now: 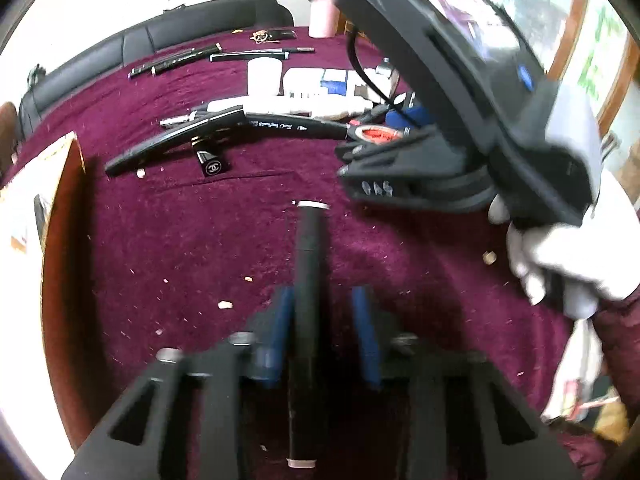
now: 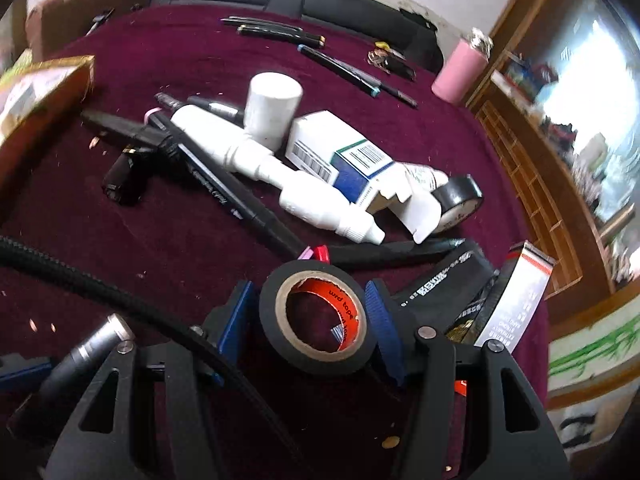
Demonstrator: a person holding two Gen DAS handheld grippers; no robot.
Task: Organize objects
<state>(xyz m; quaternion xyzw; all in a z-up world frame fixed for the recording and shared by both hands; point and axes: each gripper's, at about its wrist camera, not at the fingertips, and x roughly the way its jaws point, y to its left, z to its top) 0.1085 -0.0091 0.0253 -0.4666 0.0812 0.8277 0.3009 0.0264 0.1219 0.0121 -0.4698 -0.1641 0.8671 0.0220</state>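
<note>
Black and long, the pen (image 1: pixel 309 280) lies between the left fingers (image 1: pixel 326 334). The blue pad (image 1: pixel 282 332) on one side touches it, but the pad (image 1: pixel 366 336) on the other side has a gap next to it. So the left fingers look released, not squeezing. The pen points straight out along the fingers, away from the camera. One white end sits far past the fingertips and the other white end is back near the camera. I think the fingers line up with the pen like this, but gripping it well would likely mean turning across it.

Over on the right, the fingers (image 2: pixel 316 316) sit around a roll of black tape (image 2: pixel 318 322). The roll tilts up so its orange inside faces the camera. Both blue pads press its round sides, so the right fingers are grasping the tape. Holding it by the sides keeps it from rolling away.

Past the right fingertips is a messy pile on the purple table (image 2: pixel 120 248): a white bottle (image 2: pixel 276 168), a white box (image 2: pixel 340 160), another tape roll (image 2: pixel 460 202) and a long black marker (image 2: pixel 224 196). Far past that, some pens (image 2: pixel 280 32) lie side by side, perhaps the sorted spot.
</note>
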